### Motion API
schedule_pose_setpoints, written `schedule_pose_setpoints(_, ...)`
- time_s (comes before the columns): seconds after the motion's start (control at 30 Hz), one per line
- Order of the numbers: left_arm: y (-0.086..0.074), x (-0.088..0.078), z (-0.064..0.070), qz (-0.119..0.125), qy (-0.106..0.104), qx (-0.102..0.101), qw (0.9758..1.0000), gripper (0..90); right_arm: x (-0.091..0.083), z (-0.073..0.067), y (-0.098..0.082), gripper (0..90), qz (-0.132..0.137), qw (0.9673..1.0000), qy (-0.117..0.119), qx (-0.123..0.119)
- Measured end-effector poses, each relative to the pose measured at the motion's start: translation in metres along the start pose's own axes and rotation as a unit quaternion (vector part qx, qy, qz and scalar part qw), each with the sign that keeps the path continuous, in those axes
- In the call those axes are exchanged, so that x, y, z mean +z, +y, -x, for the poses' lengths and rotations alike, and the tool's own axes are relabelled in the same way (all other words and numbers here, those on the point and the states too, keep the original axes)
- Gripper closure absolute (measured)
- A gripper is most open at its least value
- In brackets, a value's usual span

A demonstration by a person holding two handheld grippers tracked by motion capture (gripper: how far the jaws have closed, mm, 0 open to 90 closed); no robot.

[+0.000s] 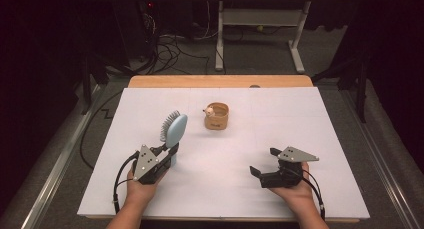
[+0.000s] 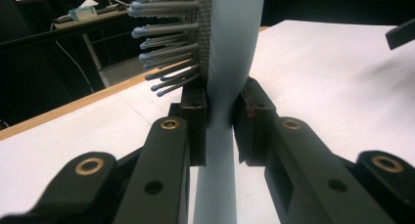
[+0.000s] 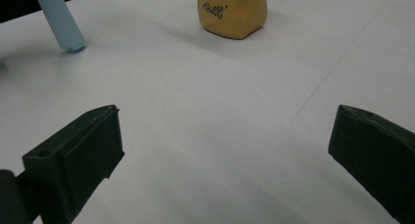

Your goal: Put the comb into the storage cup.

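Left gripper (image 1: 167, 151) sits at 7 o'clock on the white table (image 1: 310, 139), cradled from below by the left hand (image 1: 141, 188), wrist at the near edge, jaws aimed toward 1 o'clock. Jaws are clamped on the handle of the light-blue hairbrush (image 1: 174, 130); the brush stands up from the grip, bristles facing 9 o'clock, handle tip down at the table surface. Right gripper (image 1: 265, 162) at 5 o'clock, held in the right hand (image 1: 295, 189), jaws spread wide with nothing between them, pointing toward 10 o'clock. Tan pouch (image 1: 216, 116) near table centre, well apart from both.
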State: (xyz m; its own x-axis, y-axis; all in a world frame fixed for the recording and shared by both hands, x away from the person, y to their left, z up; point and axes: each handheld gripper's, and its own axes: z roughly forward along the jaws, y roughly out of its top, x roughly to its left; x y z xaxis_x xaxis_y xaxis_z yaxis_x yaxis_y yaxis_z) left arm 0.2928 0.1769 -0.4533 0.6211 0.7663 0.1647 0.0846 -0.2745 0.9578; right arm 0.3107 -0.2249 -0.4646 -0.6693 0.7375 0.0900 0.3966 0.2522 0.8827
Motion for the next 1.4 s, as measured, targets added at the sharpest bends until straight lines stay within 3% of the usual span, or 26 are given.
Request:
schedule_pose_setpoints(0.17,0.002,0.002,0.006,-0.002,-0.004,0.007,1.0000,76.8,0.003,-0.005,0.004,0.2,0.009,0.9999,0.013,0.005)
schedule_pose_setpoints(0.4,0.004,0.005,0.014,-0.006,-0.014,0.014,0.9998,76.8,0.008,-0.019,0.012,0.2,0.018,0.9995,0.024,-0.007)
schedule_pose_setpoints(1.4,0.008,0.013,0.037,-0.009,-0.018,0.047,0.9987,76.8,0.037,-0.064,0.046,0.1,0.046,0.9963,0.072,-0.015)
